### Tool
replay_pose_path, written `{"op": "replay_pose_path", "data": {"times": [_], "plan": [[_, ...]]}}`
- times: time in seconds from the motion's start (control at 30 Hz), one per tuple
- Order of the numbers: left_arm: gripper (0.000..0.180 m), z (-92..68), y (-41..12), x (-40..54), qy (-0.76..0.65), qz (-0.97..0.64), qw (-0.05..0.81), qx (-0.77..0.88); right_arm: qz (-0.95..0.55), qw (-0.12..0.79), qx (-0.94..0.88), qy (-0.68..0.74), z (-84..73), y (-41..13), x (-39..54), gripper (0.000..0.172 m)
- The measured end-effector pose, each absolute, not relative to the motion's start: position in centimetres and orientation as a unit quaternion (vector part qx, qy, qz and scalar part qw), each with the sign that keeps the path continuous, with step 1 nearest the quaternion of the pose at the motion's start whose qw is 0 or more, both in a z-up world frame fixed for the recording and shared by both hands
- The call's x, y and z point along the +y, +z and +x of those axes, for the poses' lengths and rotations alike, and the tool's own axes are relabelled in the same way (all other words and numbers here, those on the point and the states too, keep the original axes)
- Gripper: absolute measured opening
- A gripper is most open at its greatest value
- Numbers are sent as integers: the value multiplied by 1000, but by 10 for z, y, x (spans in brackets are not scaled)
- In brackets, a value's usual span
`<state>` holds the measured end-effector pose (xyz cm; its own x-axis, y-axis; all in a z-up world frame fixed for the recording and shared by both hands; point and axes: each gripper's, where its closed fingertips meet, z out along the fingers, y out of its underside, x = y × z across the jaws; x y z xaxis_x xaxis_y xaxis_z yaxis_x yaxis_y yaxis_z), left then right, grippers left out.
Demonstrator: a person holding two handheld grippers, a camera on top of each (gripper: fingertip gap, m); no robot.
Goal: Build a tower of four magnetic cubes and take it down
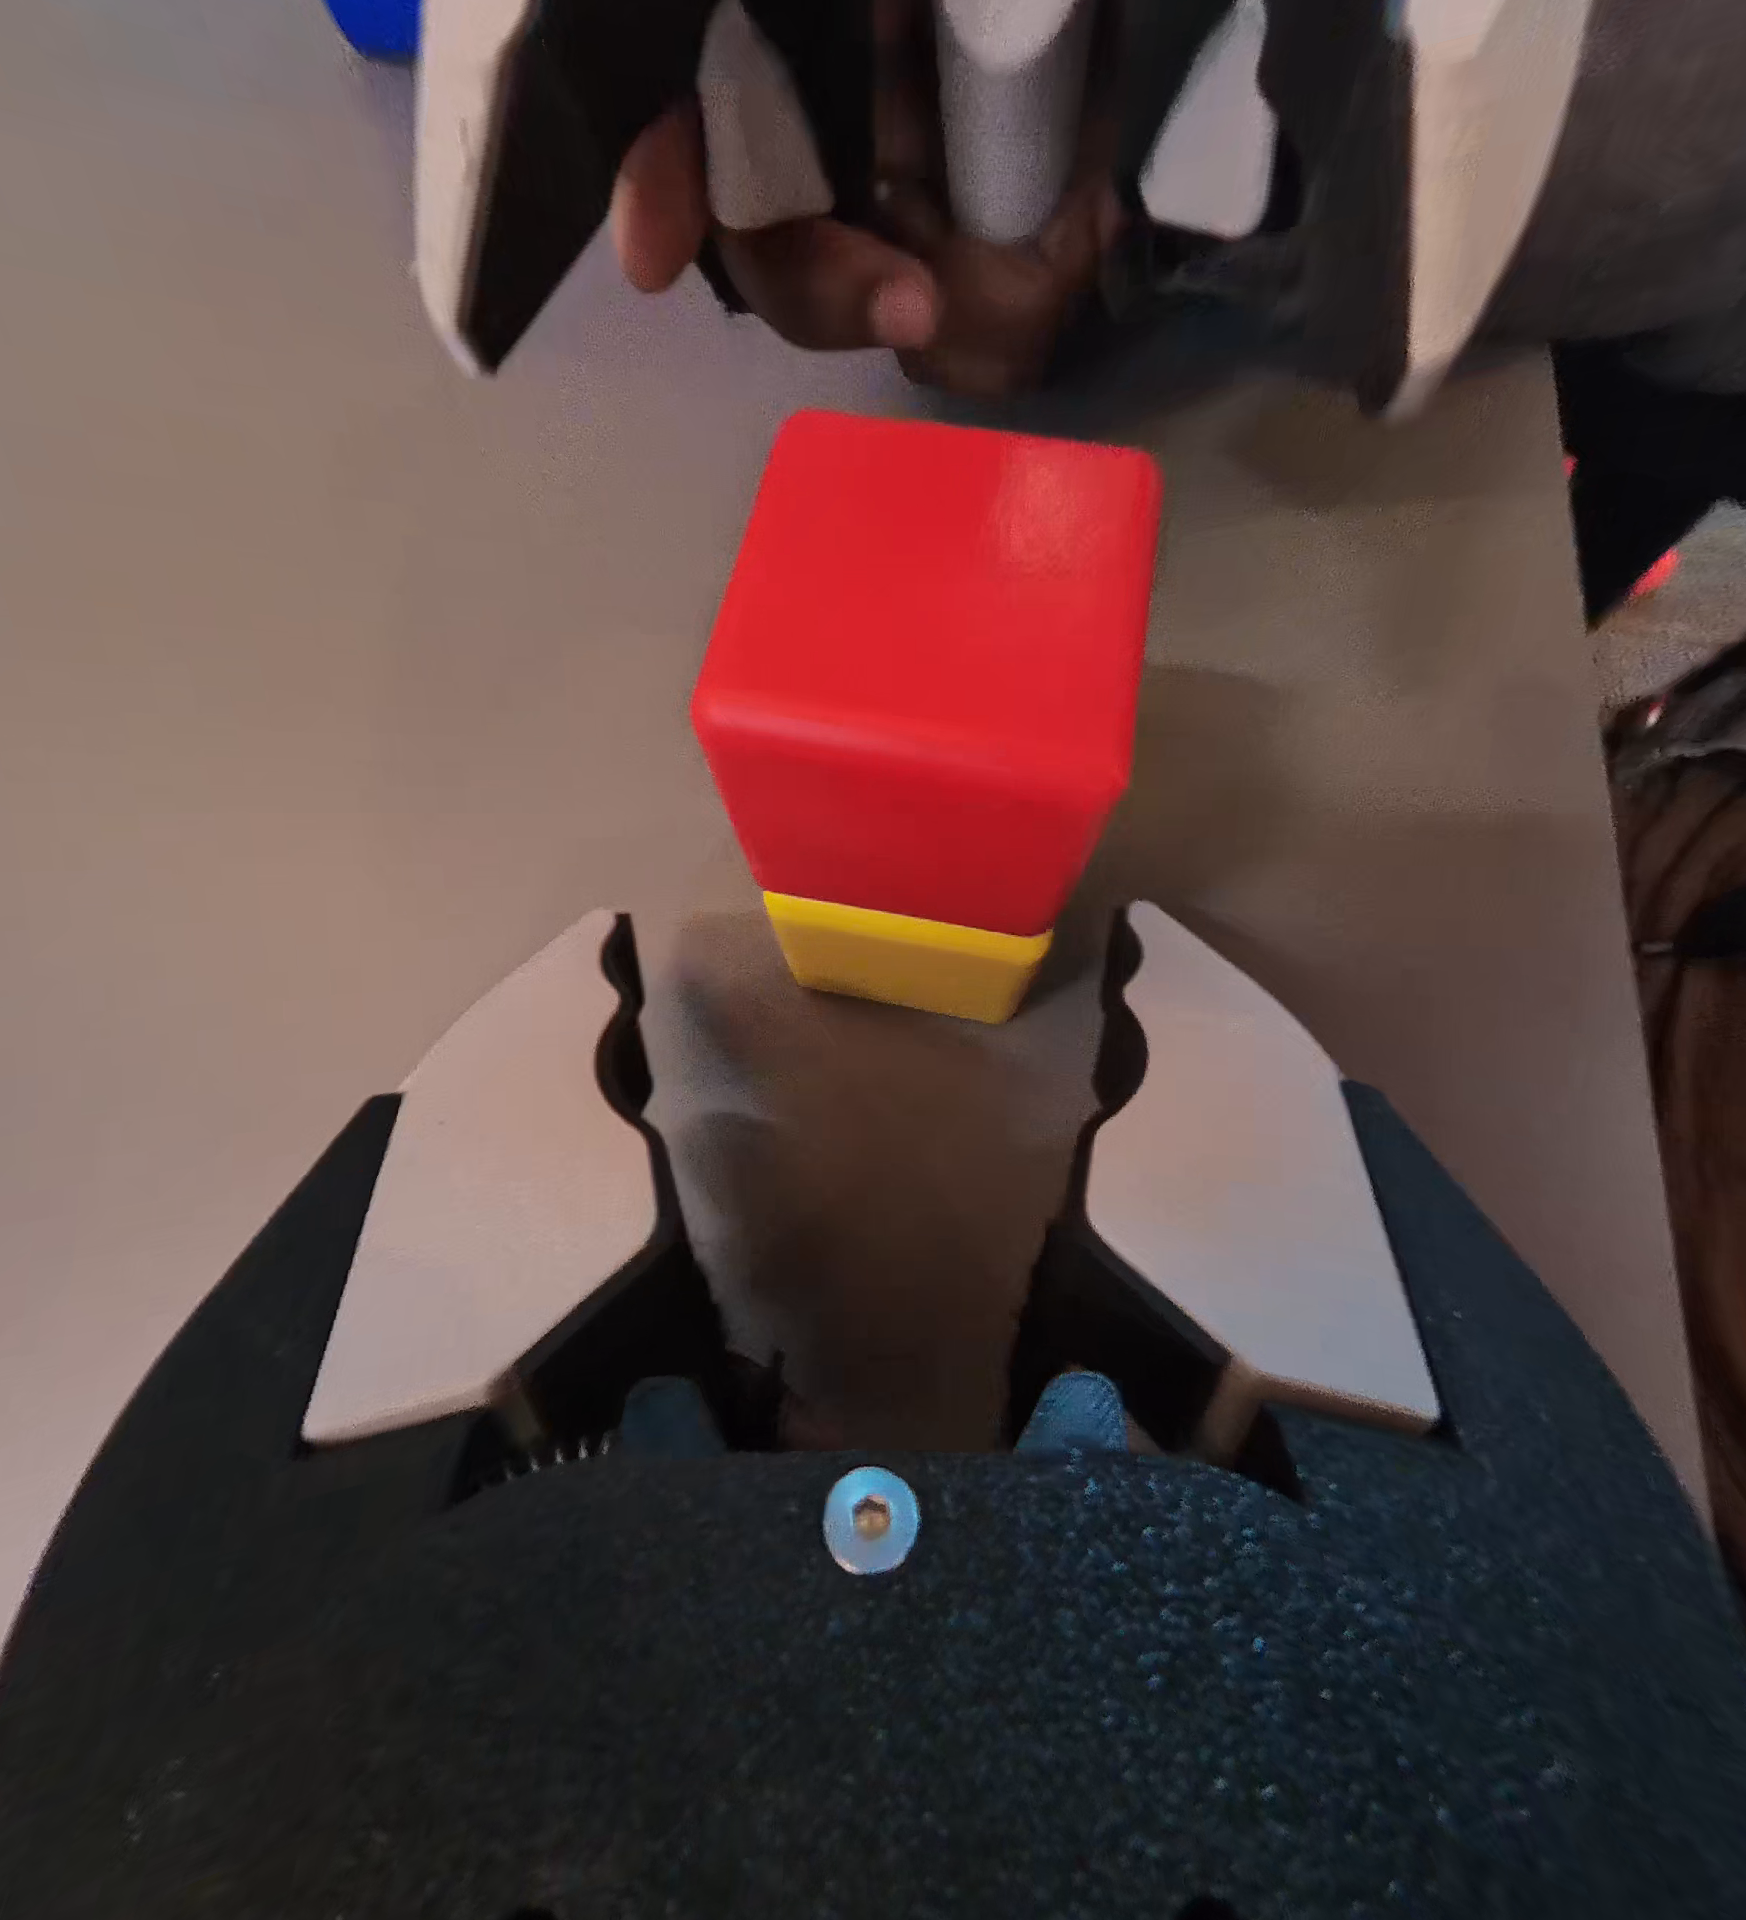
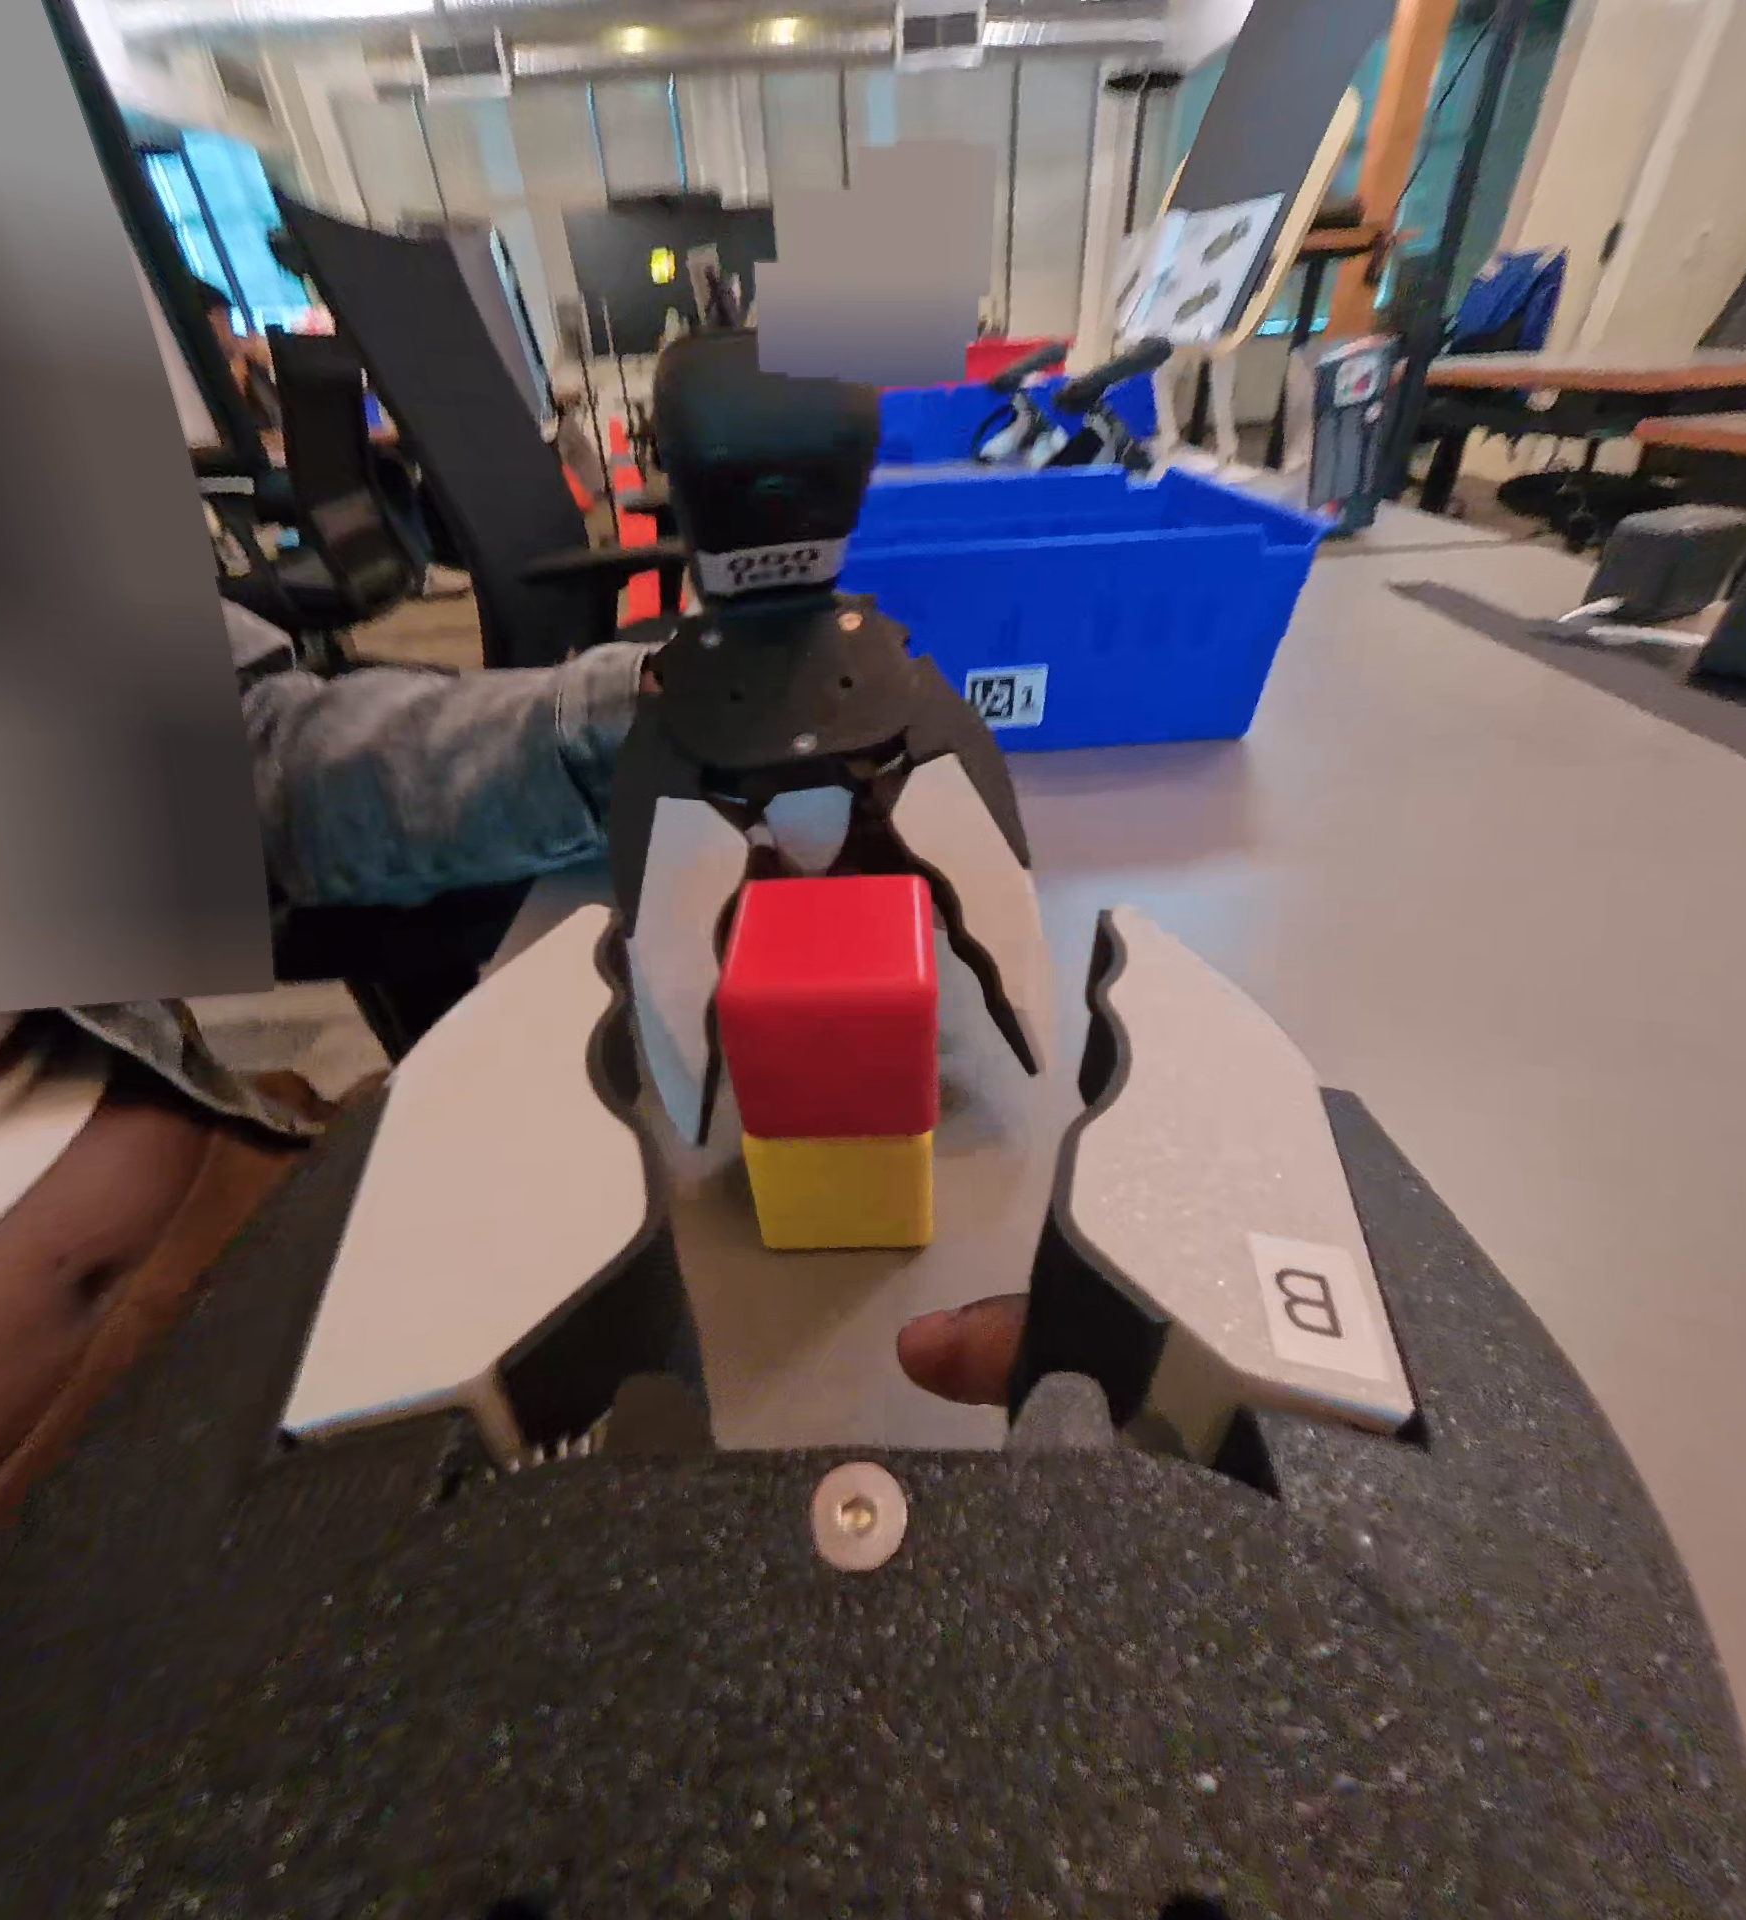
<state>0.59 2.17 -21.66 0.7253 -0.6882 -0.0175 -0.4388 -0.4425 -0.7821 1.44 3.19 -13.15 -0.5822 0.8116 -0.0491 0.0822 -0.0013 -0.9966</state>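
A red cube (image 1: 926, 665) sits on a yellow cube (image 1: 910, 966) as a two-high stack on the grey table (image 1: 225, 727). My left gripper (image 1: 874, 920) is open and empty. Its tips stand on either side of the yellow cube with a gap on each side. My right gripper (image 1: 942, 343) faces it from the far side, wide open. In the right wrist view the red cube (image 2: 827, 1008) and the yellow cube (image 2: 838, 1190) stand free between my right gripper's (image 2: 855, 925) open tips. The left gripper's fingers (image 2: 994, 987) flank the stack behind it without touching.
A blue bin (image 2: 1077, 603) stands farther back on the table. A person's grey sleeve (image 2: 433, 769) reaches in from the left. The table edge (image 1: 1575, 623) runs close on the right in the left wrist view. A blue object (image 1: 370, 26) shows at the top left there. The tips of one gripper are about 9 cm away from the tips of the other.
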Motion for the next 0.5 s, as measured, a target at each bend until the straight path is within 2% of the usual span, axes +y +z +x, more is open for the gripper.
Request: {"op": "replay_pose_path", "data": {"times": [0.07,0.2,0.37,0.43,0.5], "plan": [[90,5,-198,14,-167,-828,436,311,-348,310,-615,636,18,-120,38,88],[86,-10,-129,-18,-187,-811,502,236,-343,328,-583,659,23,-106,44,89],[71,-116,-31,-60,-91,-785,611,51,-337,334,-581,661,25,-102,43,89],[65,-173,-18,-76,-47,-780,624,-23,-336,335,-579,663,25,-101,43,89],[67,-224,-37,-86,-26,-806,585,-88,-337,336,-577,664,26,-100,44,89]]}}
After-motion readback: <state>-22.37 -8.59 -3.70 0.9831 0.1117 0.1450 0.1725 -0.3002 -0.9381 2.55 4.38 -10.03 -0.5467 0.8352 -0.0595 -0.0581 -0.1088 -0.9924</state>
